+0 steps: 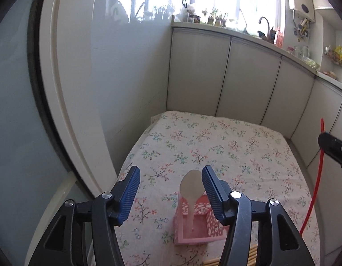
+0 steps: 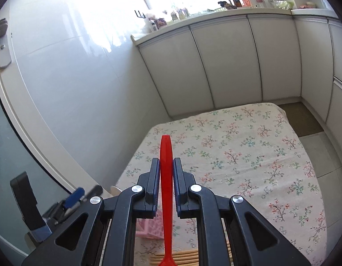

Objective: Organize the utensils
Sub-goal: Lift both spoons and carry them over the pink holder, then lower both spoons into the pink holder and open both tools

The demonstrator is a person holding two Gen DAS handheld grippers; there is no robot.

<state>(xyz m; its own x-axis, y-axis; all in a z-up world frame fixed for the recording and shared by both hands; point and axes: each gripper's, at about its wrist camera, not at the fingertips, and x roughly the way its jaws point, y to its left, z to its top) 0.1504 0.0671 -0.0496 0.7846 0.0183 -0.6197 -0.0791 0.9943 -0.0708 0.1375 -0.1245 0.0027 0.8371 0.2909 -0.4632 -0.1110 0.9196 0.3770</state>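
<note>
Only the left view shows the white spoon (image 1: pixel 191 189) standing in the pink holder (image 1: pixel 198 226) between the spread left gripper (image 1: pixel 170 191); right gripper (image 2: pixel 166 178) clamps the red utensil (image 2: pixel 166 177)

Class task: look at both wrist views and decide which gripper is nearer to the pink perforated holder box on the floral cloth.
Left. The left gripper hangs open directly above the pink perforated holder box, where a white spoon stands. The right gripper, shut on a red utensil, sits off to the side.

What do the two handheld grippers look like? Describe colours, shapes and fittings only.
The left gripper has glossy black plastic fingers with triangular cut-outs, round silver pivot bolts, and blue ribbed rubber pads. The right gripper is built the same way: black linkage arms, silver bolts, dark blue pads. No cables, markings or sleeves are visible.
</note>
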